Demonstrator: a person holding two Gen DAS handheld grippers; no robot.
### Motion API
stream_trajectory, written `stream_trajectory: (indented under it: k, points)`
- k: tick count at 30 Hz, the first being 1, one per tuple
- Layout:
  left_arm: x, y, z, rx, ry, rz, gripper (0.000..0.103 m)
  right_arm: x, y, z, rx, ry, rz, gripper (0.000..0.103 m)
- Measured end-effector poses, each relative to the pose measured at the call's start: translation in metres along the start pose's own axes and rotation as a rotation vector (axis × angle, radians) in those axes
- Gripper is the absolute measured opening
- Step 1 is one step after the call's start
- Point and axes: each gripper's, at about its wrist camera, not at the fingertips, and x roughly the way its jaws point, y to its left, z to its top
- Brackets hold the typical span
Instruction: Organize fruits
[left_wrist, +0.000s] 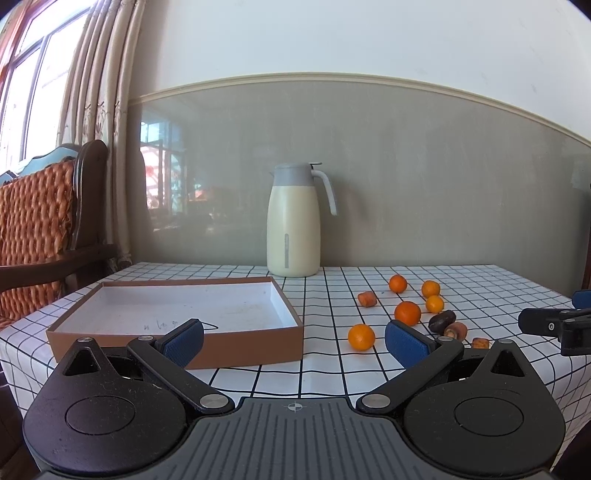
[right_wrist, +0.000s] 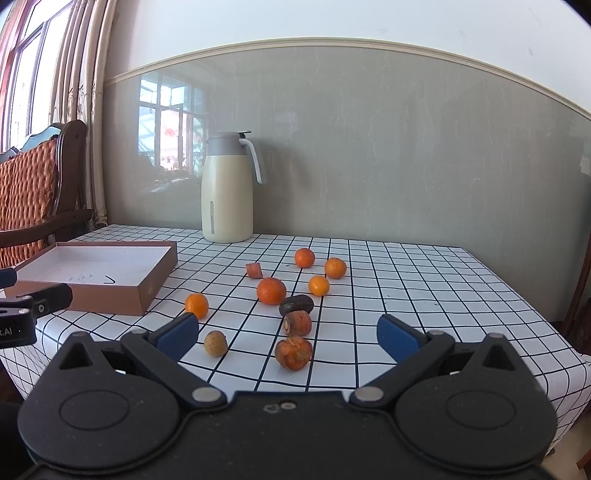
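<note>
1. A checked table (right_wrist: 406, 280) holds an empty brown box (right_wrist: 147, 291) on the left and loose fruits to its right.
2. Five oranges (right_wrist: 271, 291) lie scattered beside carrot pieces (right_wrist: 293, 352), a dark piece (right_wrist: 296, 305) and a small brown fruit (right_wrist: 216, 343).
3. A cream jug (right_wrist: 226, 195) stands by the wall.
4. The left gripper (left_wrist: 293, 338) is spread wide, holding nothing.
5. The right gripper (right_wrist: 286, 334) is also spread wide, near the front carrot pieces.

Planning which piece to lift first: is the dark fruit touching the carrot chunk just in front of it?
Cannot tell: in the right wrist view, dark fruit overlaps carrot chunk.
</note>
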Motion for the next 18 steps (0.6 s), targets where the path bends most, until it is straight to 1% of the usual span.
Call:
stream_trajectory:
  k: [18]
  points:
    - [-0.0018,0.0016,-0.0006,0.0,-0.001,-0.004,0.103,0.0003,-0.0035,0.0008,0.015,-0.003,0.006,0.097]
